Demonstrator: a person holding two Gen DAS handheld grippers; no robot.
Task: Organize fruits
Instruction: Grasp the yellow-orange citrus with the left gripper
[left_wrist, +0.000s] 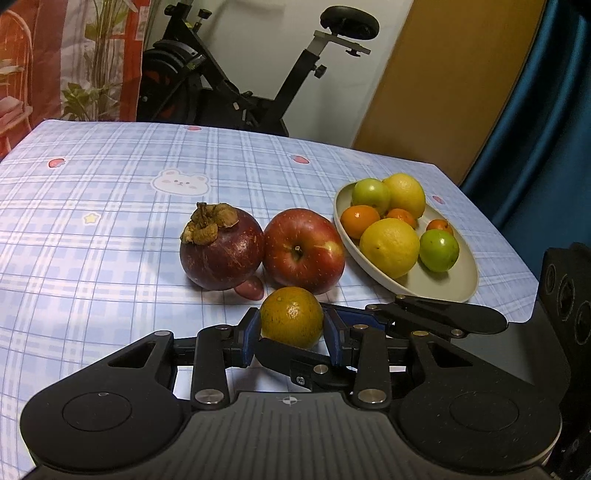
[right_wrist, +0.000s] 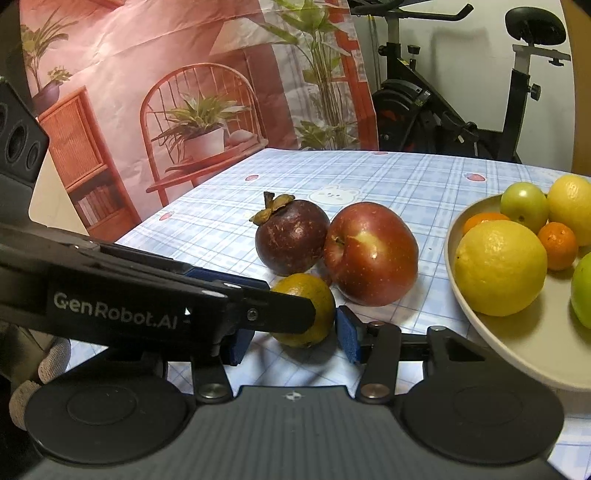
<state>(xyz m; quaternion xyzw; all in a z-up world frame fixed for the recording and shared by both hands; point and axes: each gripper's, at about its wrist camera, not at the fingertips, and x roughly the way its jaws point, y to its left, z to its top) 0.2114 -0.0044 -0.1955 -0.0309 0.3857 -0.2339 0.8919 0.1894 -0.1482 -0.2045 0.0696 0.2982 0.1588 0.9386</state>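
Note:
A greenish-orange mandarin (left_wrist: 291, 317) (right_wrist: 306, 310) sits low over the checked tablecloth (left_wrist: 110, 221). My left gripper (left_wrist: 291, 326) is shut on it, a blue pad against each side. My right gripper (right_wrist: 295, 332) reaches in crosswise and grips the same fruit. Its right pad touches the peel. Its left pad is hidden behind the left gripper's finger (right_wrist: 280, 310). Just beyond lie a dark mangosteen (left_wrist: 221, 251) (right_wrist: 291, 236) and a red apple (left_wrist: 303, 251) (right_wrist: 369, 254). To the right, a beige plate (left_wrist: 454, 291) (right_wrist: 517, 354) holds lemons, green fruits and small oranges.
An exercise bike (left_wrist: 258, 74) stands behind the table's far edge. A printed backdrop (right_wrist: 184, 92) hangs at the left and a blue curtain (left_wrist: 535, 129) at the right. A gloved hand (right_wrist: 40, 369) shows at the lower left of the right wrist view.

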